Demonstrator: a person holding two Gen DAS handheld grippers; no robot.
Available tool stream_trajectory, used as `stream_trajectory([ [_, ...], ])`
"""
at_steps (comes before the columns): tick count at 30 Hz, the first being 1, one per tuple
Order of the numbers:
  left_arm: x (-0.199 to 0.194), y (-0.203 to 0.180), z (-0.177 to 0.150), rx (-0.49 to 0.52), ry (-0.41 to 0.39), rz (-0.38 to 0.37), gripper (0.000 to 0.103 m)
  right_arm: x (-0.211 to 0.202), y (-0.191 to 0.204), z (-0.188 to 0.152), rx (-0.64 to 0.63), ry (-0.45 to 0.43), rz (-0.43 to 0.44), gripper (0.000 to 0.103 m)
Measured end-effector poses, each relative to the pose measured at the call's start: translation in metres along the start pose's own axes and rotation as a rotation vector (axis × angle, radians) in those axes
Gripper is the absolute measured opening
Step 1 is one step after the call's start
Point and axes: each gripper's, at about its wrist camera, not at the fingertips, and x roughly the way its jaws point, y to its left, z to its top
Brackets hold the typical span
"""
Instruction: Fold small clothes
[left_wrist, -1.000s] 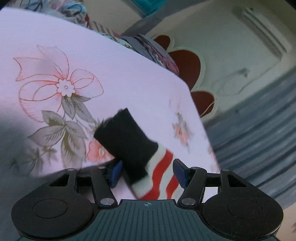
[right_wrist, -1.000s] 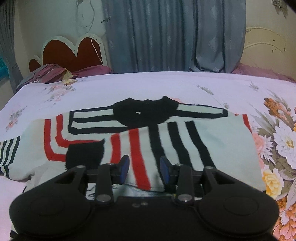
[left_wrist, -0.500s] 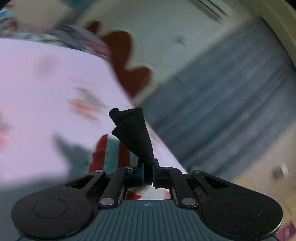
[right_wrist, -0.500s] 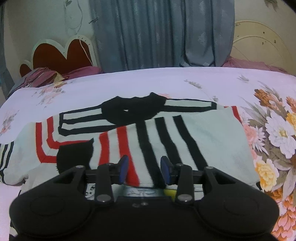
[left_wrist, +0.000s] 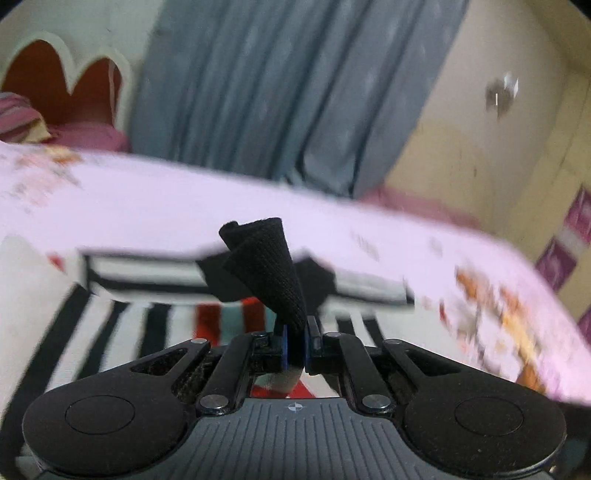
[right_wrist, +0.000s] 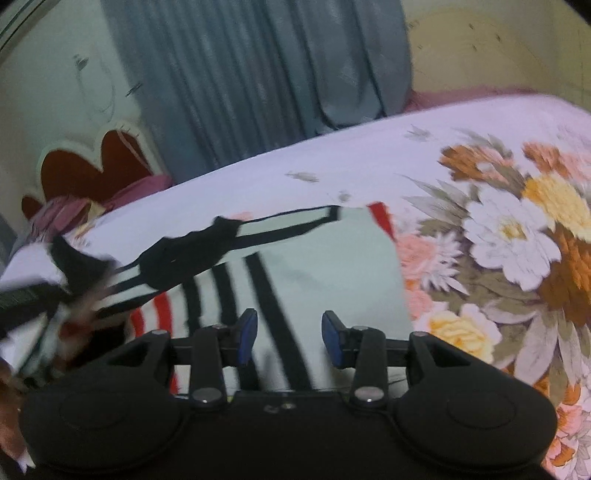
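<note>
A white sweater (right_wrist: 332, 266) with black and red stripes and a black collar lies flat on the floral bed sheet (right_wrist: 369, 155). My left gripper (left_wrist: 295, 347) is shut on the sleeve's black cuff (left_wrist: 266, 269), which stands up from the jaws in a cone. It holds the cuff above the sweater's body (left_wrist: 122, 325), with the red-striped sleeve trailing below. My right gripper (right_wrist: 289, 332) hangs open over the sweater's lower right part, nothing pinched between its blue pads (right_wrist: 246, 334). In the right wrist view the lifted sleeve (right_wrist: 55, 295) is a blur at the left edge.
A heart-shaped red headboard (left_wrist: 62, 85) and pink pillows (left_wrist: 88, 136) stand at the far left of the bed. Grey curtains (left_wrist: 277, 92) hang behind it. Big printed flowers (right_wrist: 517, 229) cover the sheet to the right of the sweater.
My left gripper closed on the black cuff, lifted it and swung it across over the sweater's body, rolling level. My right gripper slid right along the sweater's lower part, still open.
</note>
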Motion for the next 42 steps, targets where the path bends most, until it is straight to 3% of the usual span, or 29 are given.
stream_trajectory([
  [4,0.028,-0.045,-0.035,0.093,0.125,0.021,0.009,0.006,-0.022,0.002,0.065,0.034,0.036,0.039],
  [5,0.017,-0.052,-0.054,0.114,0.138,0.028,0.018,0.007,-0.026,0.002,0.078,0.04,0.044,0.042],
  [7,0.001,-0.065,-0.072,0.155,0.113,-0.051,0.077,0.008,-0.031,0.001,0.105,0.054,0.071,0.053],
  [8,-0.005,-0.071,-0.074,0.162,0.105,-0.073,0.077,0.007,-0.032,0.0,0.118,0.057,0.091,0.053],
  [11,-0.035,-0.074,-0.078,0.222,0.046,-0.031,0.077,0.009,-0.029,-0.001,0.142,0.072,0.162,0.053],
  [13,-0.069,-0.052,-0.082,0.189,0.008,-0.004,0.077,0.015,-0.025,-0.002,0.168,0.093,0.201,0.052],
  [16,-0.115,-0.007,-0.088,0.159,-0.041,0.125,0.074,0.03,-0.016,-0.006,0.191,0.134,0.239,0.049],
  [17,-0.128,0.008,-0.091,0.159,-0.044,0.178,0.071,0.036,-0.011,-0.007,0.194,0.149,0.25,0.049],
  [19,-0.148,0.041,-0.103,0.146,-0.011,0.275,0.049,0.047,-0.005,-0.009,0.201,0.167,0.262,0.047],
  [21,-0.155,0.069,-0.112,0.118,0.052,0.316,0.035,0.056,0.001,-0.009,0.213,0.17,0.252,0.046],
  [23,-0.158,0.087,-0.116,0.1,0.055,0.374,0.035,0.063,0.007,-0.007,0.216,0.161,0.238,0.042],
  [25,-0.154,0.097,-0.116,0.091,0.042,0.4,0.035,0.067,0.015,-0.004,0.188,0.159,0.207,0.03],
  [28,-0.145,0.104,-0.115,0.094,0.03,0.39,0.034,0.069,0.027,-0.001,0.102,0.156,0.149,0.013],
  [30,-0.146,0.111,-0.113,0.054,0.022,0.364,0.021,0.065,0.032,0.002,0.043,0.146,0.135,0.009],
  [33,-0.149,0.119,-0.115,0.026,0.02,0.328,0.015,0.037,0.038,0.01,-0.019,0.048,0.14,0.009],
  [35,-0.149,0.12,-0.118,0.043,0.025,0.32,0.015,0.02,0.039,0.01,-0.076,-0.007,0.098,0.009],
  [39,-0.144,0.119,-0.116,0.07,0.043,0.31,0.015,0.043,0.025,-0.002,-0.095,0.09,0.045,0.009],
  [42,-0.148,0.121,-0.113,0.086,0.055,0.292,0.015,0.044,0.024,-0.008,-0.093,0.074,0.042,0.009],
])
